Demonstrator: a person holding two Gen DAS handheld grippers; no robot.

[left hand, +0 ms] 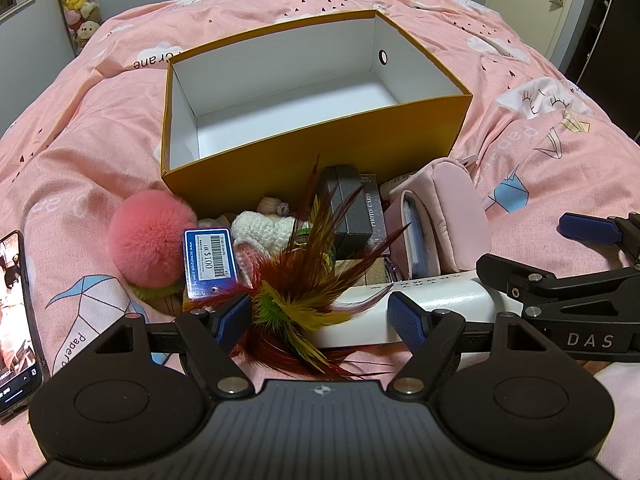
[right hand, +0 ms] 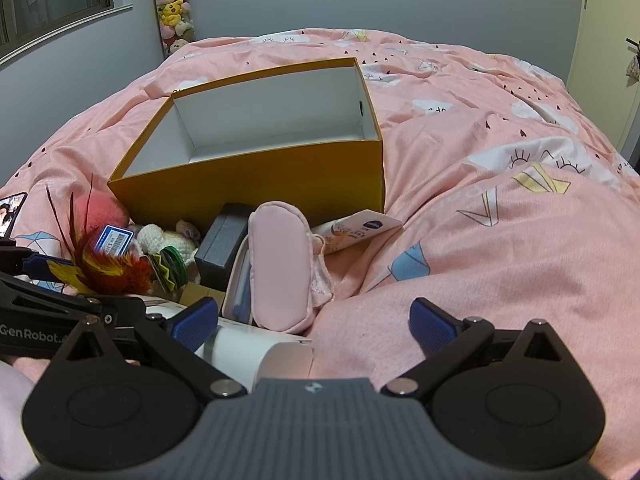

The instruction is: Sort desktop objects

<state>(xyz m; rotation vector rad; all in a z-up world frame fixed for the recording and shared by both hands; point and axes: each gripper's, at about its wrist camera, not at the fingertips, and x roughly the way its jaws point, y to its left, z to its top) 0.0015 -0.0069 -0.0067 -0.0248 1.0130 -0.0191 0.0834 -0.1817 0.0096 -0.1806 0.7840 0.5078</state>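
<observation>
- The left claw (left hand: 320,316) is low over the bed (left hand: 100,128), its blue pads spread wide on either side of a feather toy (left hand: 296,300); whether either pad touches the feathers cannot be told.
- The right claw (right hand: 314,320) is also low and wide open, holding nothing, with its left pad just above a white box (right hand: 244,350) and its right pad over bare pink bedding.
- The yellow box (left hand: 316,168) sits open and empty beyond the pile, white inside.
- The left wrist view shows a pink pompom (left hand: 150,236), a blue price tag (left hand: 210,262) reading HK $100, a crocheted toy (left hand: 264,232), a dark "photo card" case (left hand: 360,216) and a pink pouch (left hand: 452,220) crowded against the box's near wall.
- Only the right wrist view shows a tube (right hand: 356,232) lying behind the pouch.
- A phone (left hand: 16,320) lies at the left, its screen lit.
- The feathers hide part of the pile.
</observation>
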